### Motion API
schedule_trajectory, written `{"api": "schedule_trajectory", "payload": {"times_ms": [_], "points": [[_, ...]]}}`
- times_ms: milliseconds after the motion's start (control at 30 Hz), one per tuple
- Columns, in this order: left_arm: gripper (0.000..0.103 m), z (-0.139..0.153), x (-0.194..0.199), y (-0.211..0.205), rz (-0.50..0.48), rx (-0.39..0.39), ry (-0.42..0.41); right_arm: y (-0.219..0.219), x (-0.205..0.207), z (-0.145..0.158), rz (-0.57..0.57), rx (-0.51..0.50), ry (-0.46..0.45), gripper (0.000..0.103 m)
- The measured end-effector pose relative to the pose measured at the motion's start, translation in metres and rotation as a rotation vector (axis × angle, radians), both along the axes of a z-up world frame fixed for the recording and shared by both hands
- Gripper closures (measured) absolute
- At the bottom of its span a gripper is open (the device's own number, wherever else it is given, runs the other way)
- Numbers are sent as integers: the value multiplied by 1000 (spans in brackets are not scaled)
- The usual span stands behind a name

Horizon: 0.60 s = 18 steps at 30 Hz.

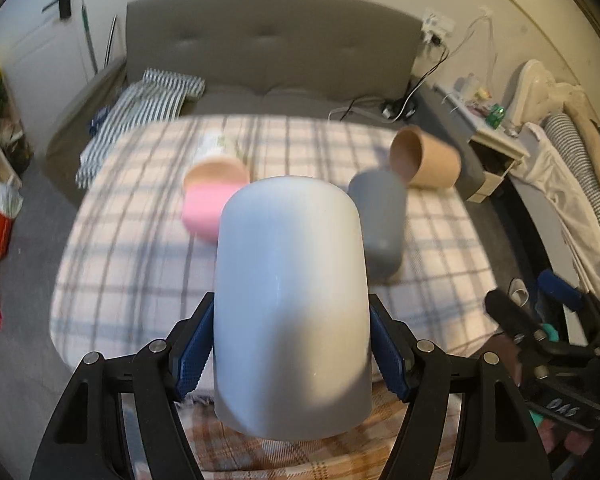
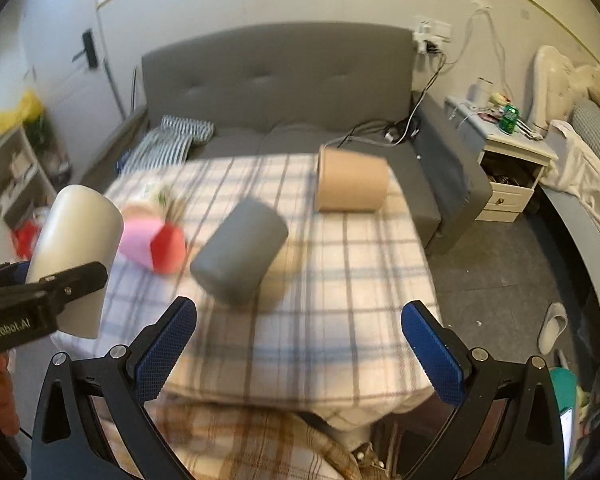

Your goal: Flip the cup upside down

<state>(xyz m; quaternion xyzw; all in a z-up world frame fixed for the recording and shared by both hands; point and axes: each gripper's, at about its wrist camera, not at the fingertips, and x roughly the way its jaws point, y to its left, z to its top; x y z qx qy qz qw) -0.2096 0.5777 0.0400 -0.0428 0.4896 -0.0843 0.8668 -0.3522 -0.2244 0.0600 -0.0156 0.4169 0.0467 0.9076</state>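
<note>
White cup (image 1: 292, 308): clamped between the blue pads of the left gripper (image 1: 290, 354), held clear above the near edge of the checked tablecloth (image 1: 140, 272). Closed end points away from the wrist camera and upward, open rim toward the gripper; it appears already turned mouth-down, though the rim is partly hidden, so this is a judgement. Seen from the right wrist, the same cup sits tilted in the air at the left, not yet set on the cloth.

Remaining, by estimate: lower the cup and stand it on its rim, then release.

Right gripper (image 2: 299, 346): jaws wide apart, nothing between them, hanging over the near side of the table.

Grey cup (image 2: 239, 251): on the cloth mid-table, blurred; whether it lies on its side or stands inverted cannot be told.

Tan cup (image 2: 352, 180): lying on its side at the far right of the table, mouth showing in the left view.

Pink cup (image 1: 210, 204): far left of the cloth, blurred, orientation unclear
</note>
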Motion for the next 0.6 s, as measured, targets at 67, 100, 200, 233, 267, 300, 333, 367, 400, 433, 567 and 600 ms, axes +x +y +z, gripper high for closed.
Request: {"api": "schedule_trajectory", "payload": {"times_ms": [67, 100, 200, 233, 267, 300, 333, 367, 400, 433, 567, 600], "points": [[31, 2, -25, 27, 7, 0, 24, 3, 1, -6, 10, -5, 18, 0], [31, -1, -16, 8, 10, -4, 30, 3, 2, -7, 12, -9, 23, 0], [31, -19, -20, 36, 11, 1, 51, 5, 5, -13, 11, -26, 35, 0], [31, -23, -2, 32, 10, 4, 60, 5, 6, -15, 9, -26, 40, 0], [31, -24, 16, -2, 8, 15, 68, 5, 8, -17, 8, -27, 47, 0], [31, -29, 21, -15, -2, 22, 72, 5, 11, -19, 7, -32, 56, 0], [31, -32, 26, -17, -5, 25, 74, 6, 13, -21, 8, -37, 62, 0], [31, -33, 23, -8, -7, 25, 74, 7, 15, -22, 9, -42, 68, 0], [31, -34, 18, 2, -7, 23, 78, 7, 17, -25, 10, -46, 74, 0], [30, -35, 13, 12, -10, 24, 80, 8, 19, -25, 10, -48, 79, 0], [29, -45, 12, 23, -19, 27, 66, 9, 26, -31, 15, -57, 97, 0], [29, -48, 9, 25, -21, 25, 62, 9, 29, -33, 15, -61, 103, 0]]}}
